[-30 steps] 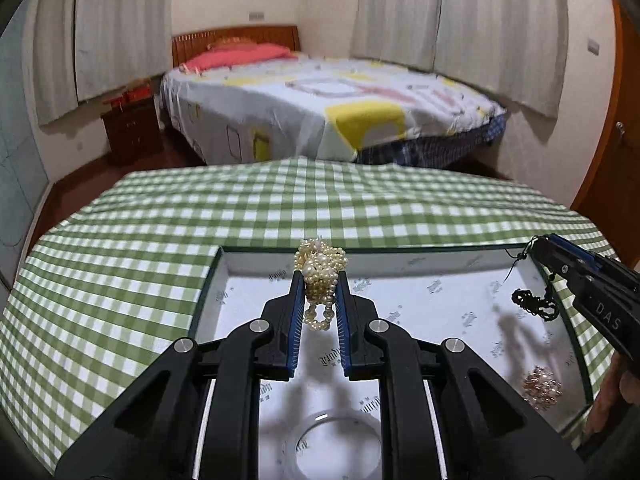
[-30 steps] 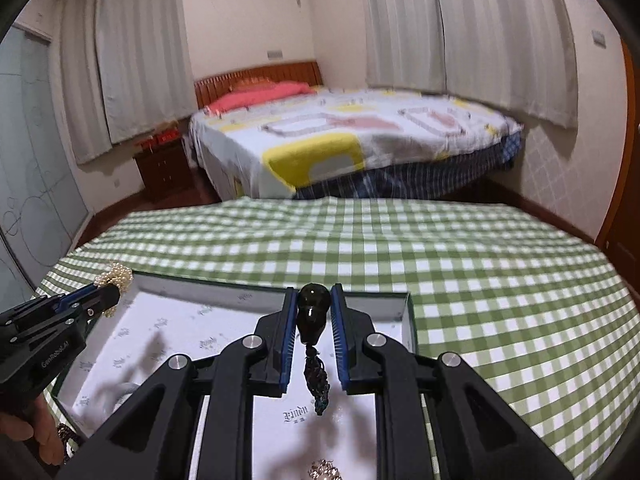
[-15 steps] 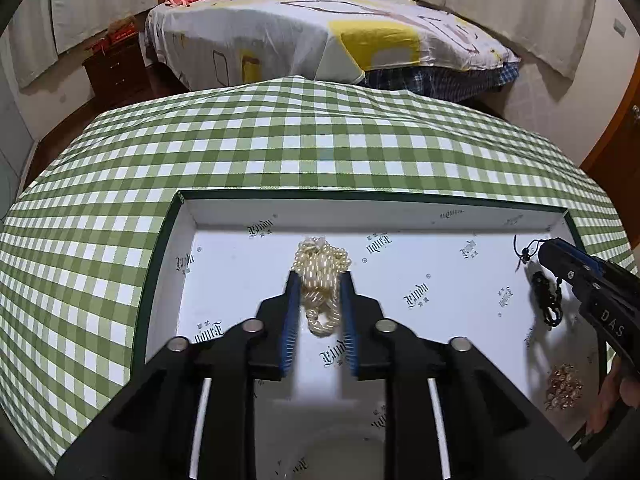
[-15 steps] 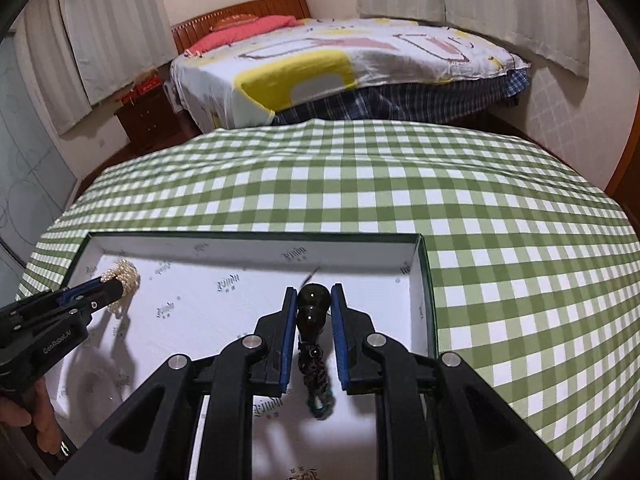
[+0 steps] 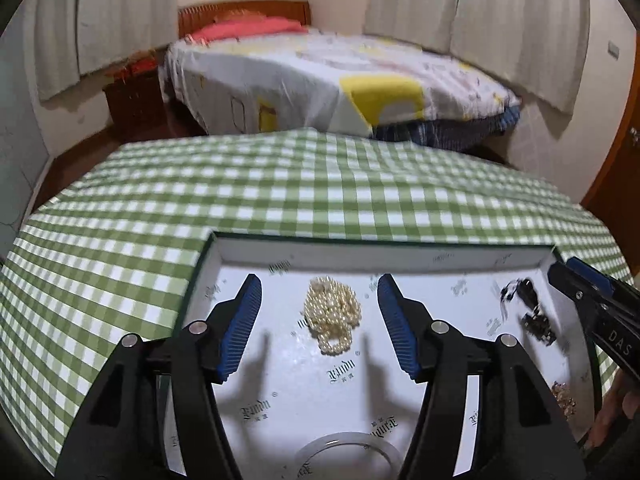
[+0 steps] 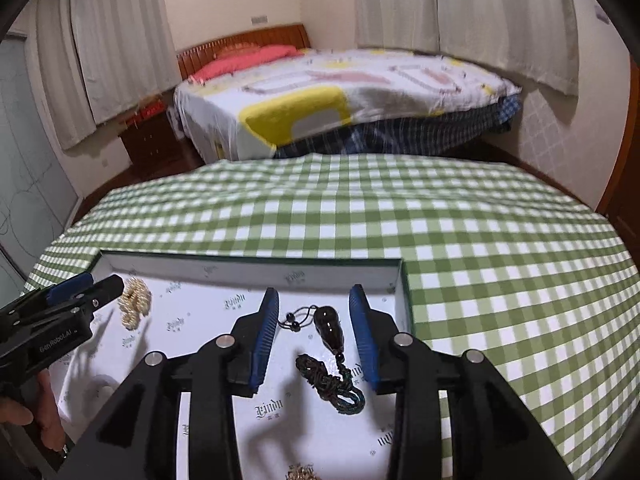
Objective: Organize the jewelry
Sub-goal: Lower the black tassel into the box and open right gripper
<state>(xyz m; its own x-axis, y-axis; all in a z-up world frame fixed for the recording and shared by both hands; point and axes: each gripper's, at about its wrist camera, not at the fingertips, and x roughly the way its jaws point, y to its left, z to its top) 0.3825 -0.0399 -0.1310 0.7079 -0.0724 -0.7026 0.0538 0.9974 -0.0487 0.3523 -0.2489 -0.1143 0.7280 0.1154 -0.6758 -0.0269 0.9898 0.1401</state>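
A cream pearl strand [image 5: 331,314] lies bunched on the white floor of a green-edged tray [image 5: 400,249]. My left gripper [image 5: 318,292] is open above it, jaws wide apart on either side. A dark pendant on a cord [image 6: 330,330] lies in the tray [image 6: 256,264] in the right wrist view. My right gripper [image 6: 314,310] is open around it, touching nothing. The pendant also shows in the left wrist view [image 5: 528,308], and the pearls show in the right wrist view [image 6: 134,308].
A gold piece [image 5: 564,398] lies at the tray's right side. A clear ring [image 5: 346,454] lies near the tray's front. The tray sits on a green checked tablecloth [image 6: 460,240]. A bed [image 6: 340,96] stands beyond the table.
Both grippers opened and let go: the pearls and the pendant now lie on the tray floor. Both grippers tilted back up from the tray.
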